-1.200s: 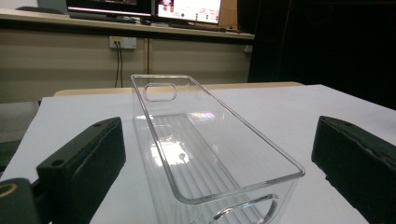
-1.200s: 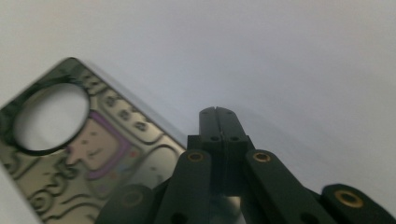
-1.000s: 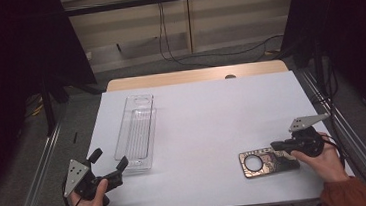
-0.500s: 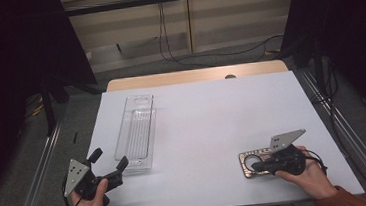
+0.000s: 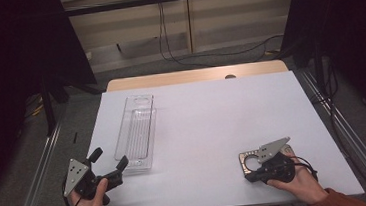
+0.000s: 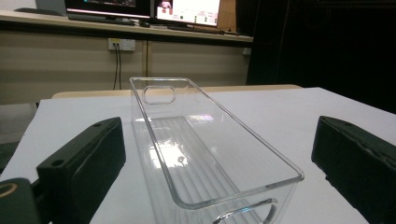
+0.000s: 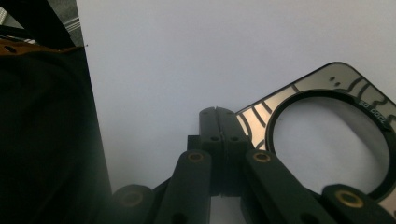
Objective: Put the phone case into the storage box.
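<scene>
Right gripper (image 7: 218, 112): jaws fully closed, pads together, nothing between them. Tips rest at the left edge of the magnifier (image 7: 327, 140), a flat plate w/ a round lens opening, lying on the white table (image 7: 187, 56) near the front right. In the high view the right gripper (image 5: 257, 169) sits over the magnifier (image 5: 248, 160), w/ the hand behind it. Contact w/ the plate edge: looks like touching or just beside; can't confirm.

Left gripper (image 6: 215, 186): jaws wide open, holding nothing, pointed along the clear tray (image 6: 210, 154). Tray's near end sits between the jaws, pads apart from its walls. High view: left gripper (image 5: 108, 164) at front left, tray (image 5: 136, 132) just ahead of it, well apart from the magnifier.

Step in hand, est.: approach to the magnifier, pre-grasp. No pick is made yet.

Next move calls for: open the right jaws, set one pad each side of the plate's edge, close, lift. Plate is thin and flat on the table, so a slip is likely.
</scene>
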